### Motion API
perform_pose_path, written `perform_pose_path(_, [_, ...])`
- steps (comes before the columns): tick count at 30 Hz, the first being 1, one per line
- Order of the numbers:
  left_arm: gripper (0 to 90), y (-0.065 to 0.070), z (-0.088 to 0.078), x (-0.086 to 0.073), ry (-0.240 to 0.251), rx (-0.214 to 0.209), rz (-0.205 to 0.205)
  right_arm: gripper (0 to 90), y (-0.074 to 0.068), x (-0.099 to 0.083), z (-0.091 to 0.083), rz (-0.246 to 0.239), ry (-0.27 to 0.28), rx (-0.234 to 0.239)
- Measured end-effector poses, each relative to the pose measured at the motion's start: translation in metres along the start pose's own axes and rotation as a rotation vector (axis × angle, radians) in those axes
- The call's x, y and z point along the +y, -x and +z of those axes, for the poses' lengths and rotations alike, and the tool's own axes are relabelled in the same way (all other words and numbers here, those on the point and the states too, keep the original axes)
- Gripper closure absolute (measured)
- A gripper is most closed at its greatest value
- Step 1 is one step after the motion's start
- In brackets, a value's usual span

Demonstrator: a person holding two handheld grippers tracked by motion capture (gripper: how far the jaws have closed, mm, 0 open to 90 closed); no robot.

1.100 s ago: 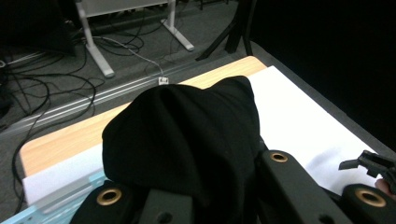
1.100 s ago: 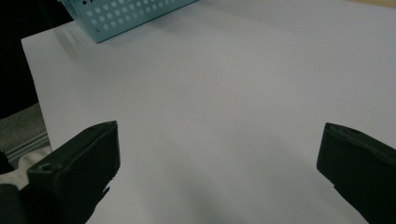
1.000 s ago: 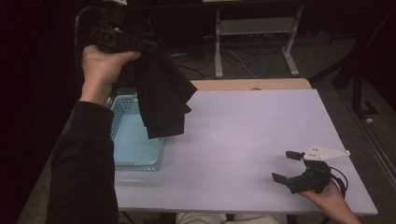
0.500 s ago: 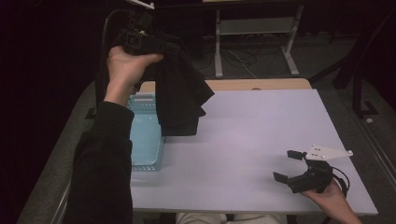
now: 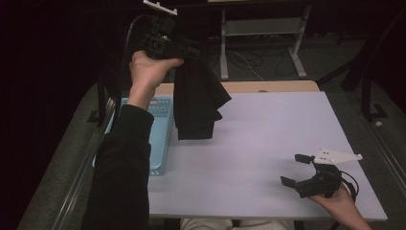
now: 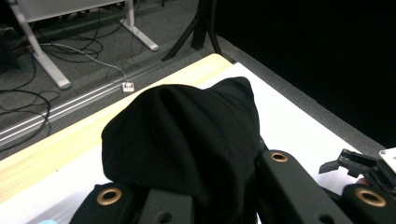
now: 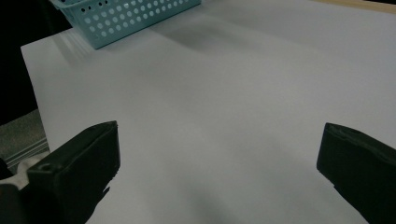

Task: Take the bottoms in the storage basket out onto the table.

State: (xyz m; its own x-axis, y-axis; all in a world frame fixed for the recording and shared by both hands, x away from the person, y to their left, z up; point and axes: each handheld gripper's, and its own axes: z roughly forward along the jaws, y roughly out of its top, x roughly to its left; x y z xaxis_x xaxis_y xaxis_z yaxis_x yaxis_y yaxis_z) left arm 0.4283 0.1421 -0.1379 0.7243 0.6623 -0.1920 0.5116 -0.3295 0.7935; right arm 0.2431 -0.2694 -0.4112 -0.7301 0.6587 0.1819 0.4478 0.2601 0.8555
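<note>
The left gripper (image 5: 184, 48) has lifted the limp black cloth garment (image 5: 196, 98), clenched in its jaws, clear of the perforated light-blue plastic basket (image 5: 160, 139); beyond it, the right gripper (image 5: 299, 170) rests spread and empty.

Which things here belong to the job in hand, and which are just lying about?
In the job:
- black cloth, hanging from the left gripper
- blue basket
- right gripper, jaws apart above the table

Lying about:
- floor cables
- desk frame behind
</note>
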Motion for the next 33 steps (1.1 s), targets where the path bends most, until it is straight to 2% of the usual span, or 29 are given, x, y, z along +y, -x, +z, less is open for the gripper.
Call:
perform_pose_path(9, [80.2,0.000,0.019,-0.001,-0.016,-0.015,0.002,0.0,0.000,0.000,0.001,0.002,-0.006,-0.001])
perform_pose_path(33, [80.2,0.004,0.074,-0.010,-0.057,-0.092,-0.012,0.0,0.001,-0.001,0.000,0.005,-0.001,-0.005])
